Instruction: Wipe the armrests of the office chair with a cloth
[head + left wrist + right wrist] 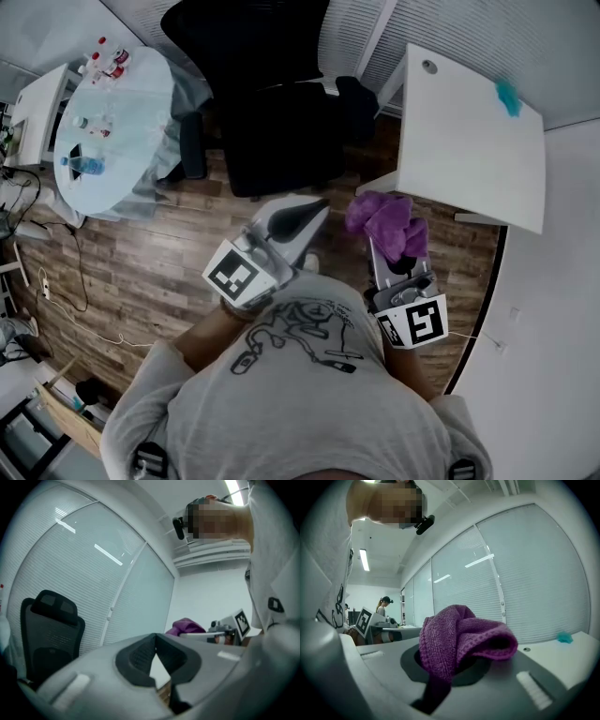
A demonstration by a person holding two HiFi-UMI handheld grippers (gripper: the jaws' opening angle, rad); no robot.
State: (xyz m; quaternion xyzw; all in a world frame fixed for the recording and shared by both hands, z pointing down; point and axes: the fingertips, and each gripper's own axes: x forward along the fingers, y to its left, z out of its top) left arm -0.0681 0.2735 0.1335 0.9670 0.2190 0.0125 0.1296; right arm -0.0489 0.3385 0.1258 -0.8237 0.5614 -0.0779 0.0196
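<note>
Office room, brown wood-plank floor (141,272), white slatted blinds (534,569) along the glazed wall.

- Right gripper (445,665): jaws clenched on a purple knitted cloth (459,637). The cloth was bunched, mounded over the jaw tips, with one fold hanging down between them. In the head view the same cloth (384,220) stood at the gripper's 12 o'clock, held in the air.
- Left gripper (155,637): pads met at the tips, nothing between them. It was carried empty at 9 o'clock of the right one.
- Black mesh office chair (272,122): at 12 o'clock of both grippers, well apart from them. One black padded armrest (192,145) showed at the chair's 9 o'clock side, the other was less plain.
- Progress, by my reading: the cloth was in hand but lay on neither armrest. No wiping was under way, and both armrests looked left to do. Whether either had been cleaned could not be told.
- White rectangular desk (469,141): at 2 o'clock, with a small teal object (507,96) near its far corner.
- Pale round table (131,112): at 10 o'clock, carrying small bottles (105,61).
- A person (384,606) stood far off in the right gripper view.
</note>
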